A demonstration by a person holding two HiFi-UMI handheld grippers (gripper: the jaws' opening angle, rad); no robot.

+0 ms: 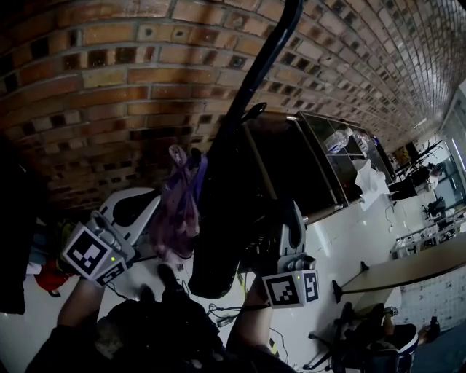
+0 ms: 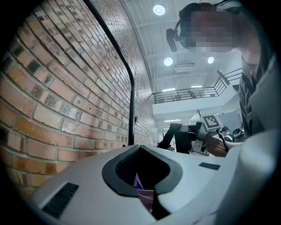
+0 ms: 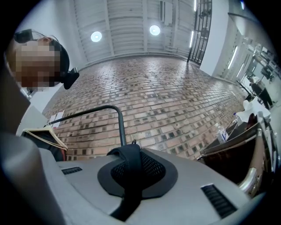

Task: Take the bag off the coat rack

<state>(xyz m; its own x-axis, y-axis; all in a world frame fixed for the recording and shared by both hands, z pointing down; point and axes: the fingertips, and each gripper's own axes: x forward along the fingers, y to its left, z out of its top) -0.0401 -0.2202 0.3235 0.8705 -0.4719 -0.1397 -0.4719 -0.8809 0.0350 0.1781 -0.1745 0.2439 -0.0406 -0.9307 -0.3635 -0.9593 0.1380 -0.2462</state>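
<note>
Purple and thin, half see-through, the bag [image 1: 178, 207] hangs crumpled and narrow with its handles uppermost. It sits just beside the coat rack's black pole [image 1: 262, 65], between my two tools. I cannot tell whether its handles are on a hook.

My left gripper [image 1: 149, 205] is clenched on a fold of that purple film, which shows in the slot between its pads in the left gripper view. My right gripper [image 1: 291, 215] is clamped on a black strap [image 3: 129, 162] that runs up between its jaws. In the head view a dark bulky shape [image 1: 218, 240] hangs between bag and right gripper. I cannot tell what it is.

Behind the rack stands a brick wall [image 1: 109, 73] of red and tan courses. A wooden hanger [image 3: 44, 134] shows at the left of the right gripper view. To the right a dark shelf unit [image 1: 306, 160] carries bottles [image 1: 338, 138] and a white cloth [image 1: 370, 182]. Below lies a white floor [image 1: 349, 233], with a pale table [image 1: 422, 266] farther out. Overhead, a white ribbed ceiling carries round lamps [image 2: 159, 9], and a railed upper level [image 2: 189, 92] runs across.
</note>
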